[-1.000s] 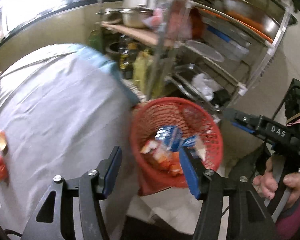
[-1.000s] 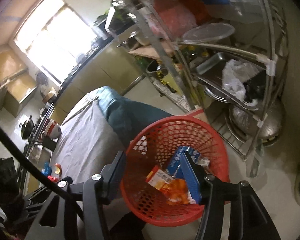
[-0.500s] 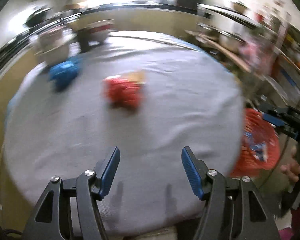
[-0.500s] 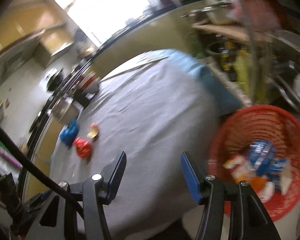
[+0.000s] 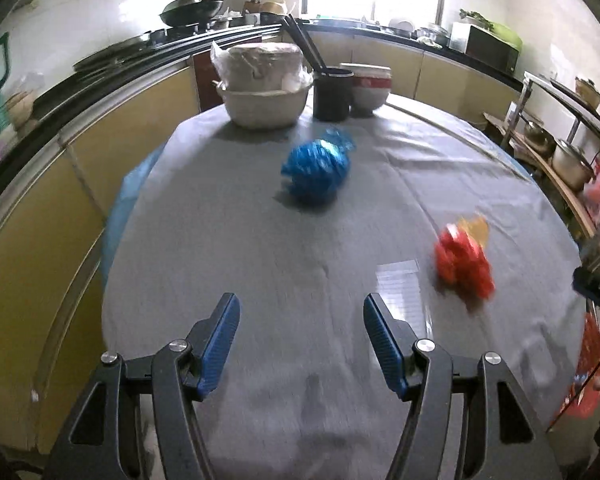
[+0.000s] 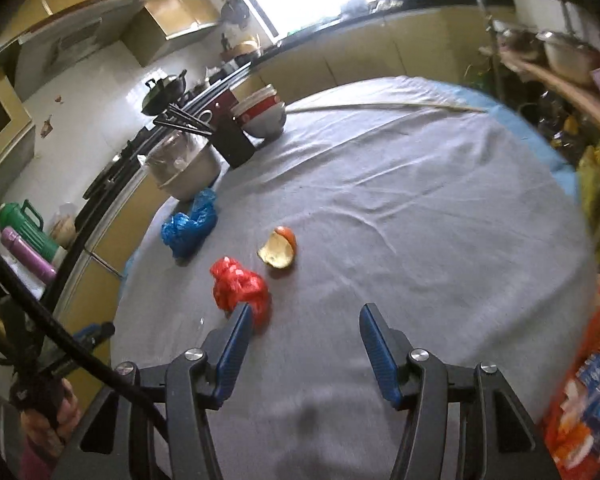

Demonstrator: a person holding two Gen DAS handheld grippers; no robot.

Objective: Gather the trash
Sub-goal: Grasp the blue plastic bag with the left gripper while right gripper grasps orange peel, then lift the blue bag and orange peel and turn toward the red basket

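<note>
A crumpled blue plastic bag lies on the grey tablecloth, straight ahead of my open, empty left gripper. A crumpled red plastic bag lies to its right, with an orange peel just behind it. In the right wrist view the red bag lies just beyond the left fingertip of my open, empty right gripper. The peel and the blue bag lie farther off. The red trash basket, with wrappers inside, stands off the table's right edge.
A covered bowl, a black chopstick holder and stacked bowls stand at the table's far edge. Kitchen counters run behind. A metal rack with pots stands to the right. A clear plastic scrap lies on the cloth.
Both grippers have swung left from above the red basket to face the table. The blue bag, red bag and peel have come into view. Both stay open and empty.
</note>
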